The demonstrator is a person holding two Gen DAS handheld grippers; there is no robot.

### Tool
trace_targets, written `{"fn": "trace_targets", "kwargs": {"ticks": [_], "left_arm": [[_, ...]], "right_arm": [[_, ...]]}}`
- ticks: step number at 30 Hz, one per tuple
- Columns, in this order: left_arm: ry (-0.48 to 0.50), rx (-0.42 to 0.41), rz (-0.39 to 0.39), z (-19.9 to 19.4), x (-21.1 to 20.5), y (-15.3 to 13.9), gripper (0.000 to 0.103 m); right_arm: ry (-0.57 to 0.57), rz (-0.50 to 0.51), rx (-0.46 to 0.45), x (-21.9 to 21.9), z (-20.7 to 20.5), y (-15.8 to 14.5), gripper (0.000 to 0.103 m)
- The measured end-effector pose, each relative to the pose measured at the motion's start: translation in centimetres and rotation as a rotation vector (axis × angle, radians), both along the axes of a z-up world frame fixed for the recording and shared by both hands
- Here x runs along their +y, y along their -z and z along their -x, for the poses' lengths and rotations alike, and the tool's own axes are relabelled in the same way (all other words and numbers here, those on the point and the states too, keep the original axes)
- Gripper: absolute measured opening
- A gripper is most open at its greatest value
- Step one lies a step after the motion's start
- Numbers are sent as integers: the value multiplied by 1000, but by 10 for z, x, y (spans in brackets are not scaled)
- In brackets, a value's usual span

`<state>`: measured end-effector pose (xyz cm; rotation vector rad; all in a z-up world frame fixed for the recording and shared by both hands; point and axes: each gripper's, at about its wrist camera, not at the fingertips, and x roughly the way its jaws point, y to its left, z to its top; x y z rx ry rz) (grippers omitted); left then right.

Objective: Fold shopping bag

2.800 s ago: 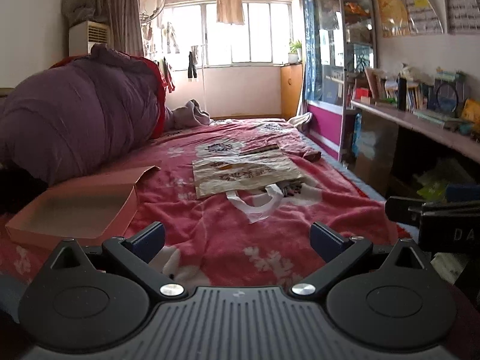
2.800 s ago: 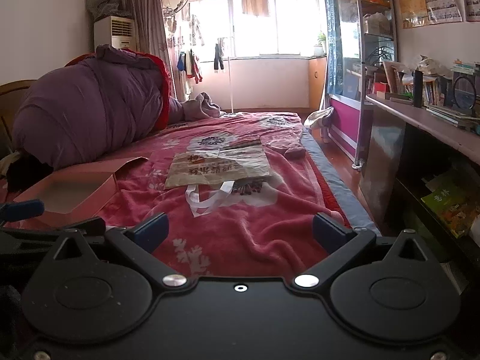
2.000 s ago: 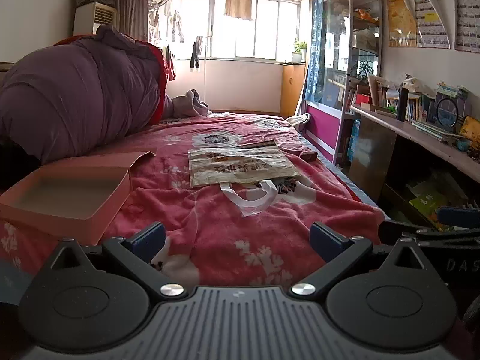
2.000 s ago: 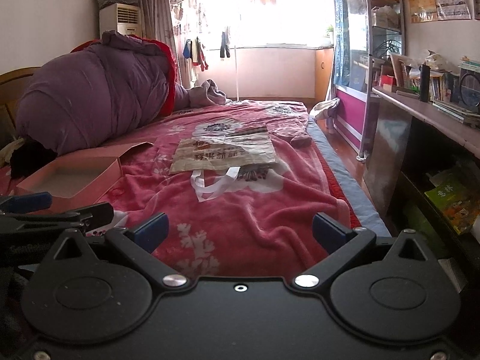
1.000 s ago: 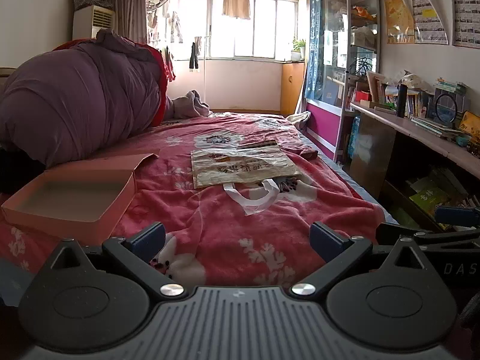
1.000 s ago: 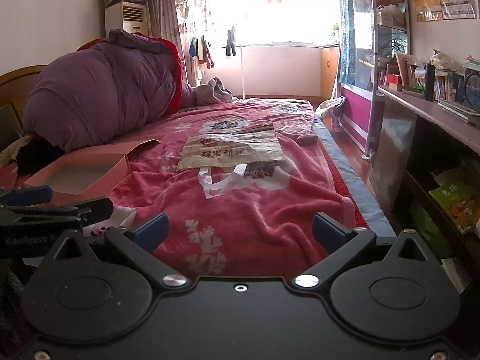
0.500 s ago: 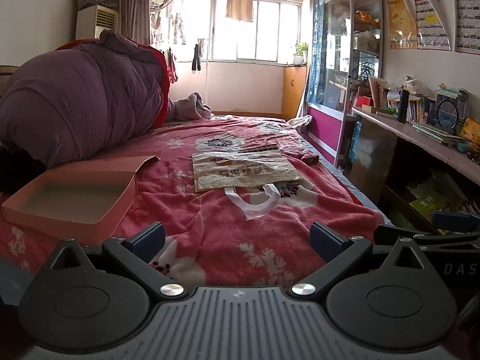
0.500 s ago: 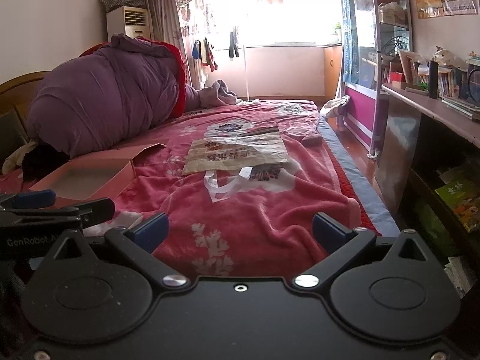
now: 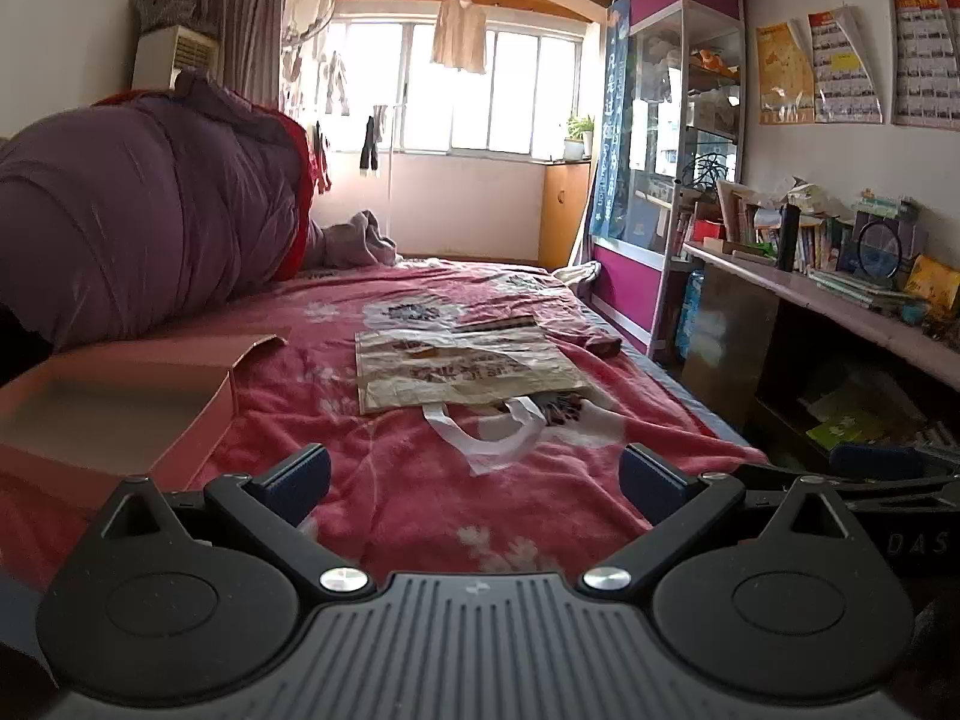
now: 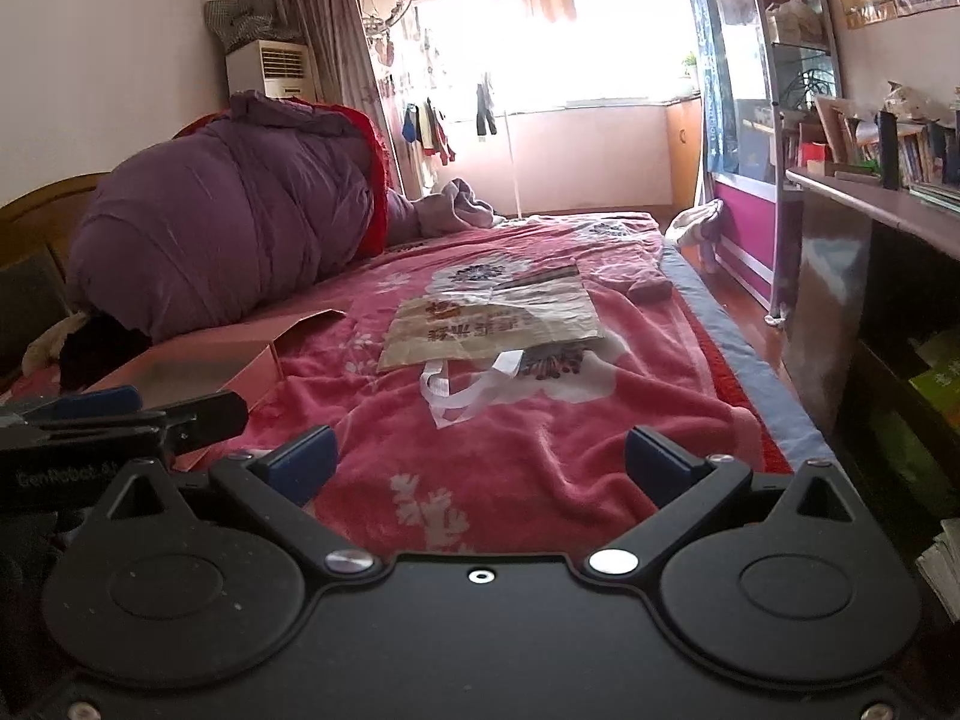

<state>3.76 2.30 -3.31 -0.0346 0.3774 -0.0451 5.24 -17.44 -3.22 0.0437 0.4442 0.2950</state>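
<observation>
- Pink cardboard: one open box (image 9: pixel 114 414) sits at the near left of the bed, its flap (image 9: pixel 255 348) folded out toward the far side; the inside that shows is bare.
- Purple quilted bedding (image 9: pixel 150 222) is piled in one big roll at the far left, behind the box.
- Left gripper (image 9: pixel 474 477) hovers over the near end of the red floral blanket (image 9: pixel 390 480), its two blue-padded fingers (image 9: pixel 300 471) spread wide with nothing between them.
- One shopping bag (image 9: pixel 462 369) lies flat in the middle of the bed, well beyond both grippers, tan with red printed characters; its two white handles (image 9: pixel 486 429) trail loose toward the near side, one overlapping the other.
- In the right wrist view the same shopping bag (image 10: pixel 492 324) lies ahead and slightly left of centre, with the pink box (image 10: pixel 198 369) to its left.
- Right gripper (image 10: pixel 480 465) is likewise spread wide and empty, held over the near blanket edge; the left gripper's fingers show at its left edge.
- One tall glass-fronted cabinet (image 9: pixel 678 168) with magenta trim stands at the far right; its shelves hold items too blurred to name.
- One long shelf (image 9: pixel 840 294) runs along the right wall, crowded with books and small things I cannot count.
- Three posters (image 9: pixel 840 60) hang on the wall above it.
</observation>
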Motion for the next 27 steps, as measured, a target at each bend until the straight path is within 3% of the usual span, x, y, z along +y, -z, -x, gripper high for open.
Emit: {"fn": "trace_targets", "kwargs": {"ticks": [5,9,15,27], "left_arm": [[6,47,34,-28,8,18,103],[3,83,66,-49,15,32,103],[-3,120,67,-76,23,47,103],[17,126,92,-144,45,47,103]], "right_arm": [[-29,17,14,0,-25,23,103],[-48,-94,151,-15,-50,35,103],[-19,-35,149,-9,-78,45,103],[-49,-92,136,-4,-143,41,103]]}}
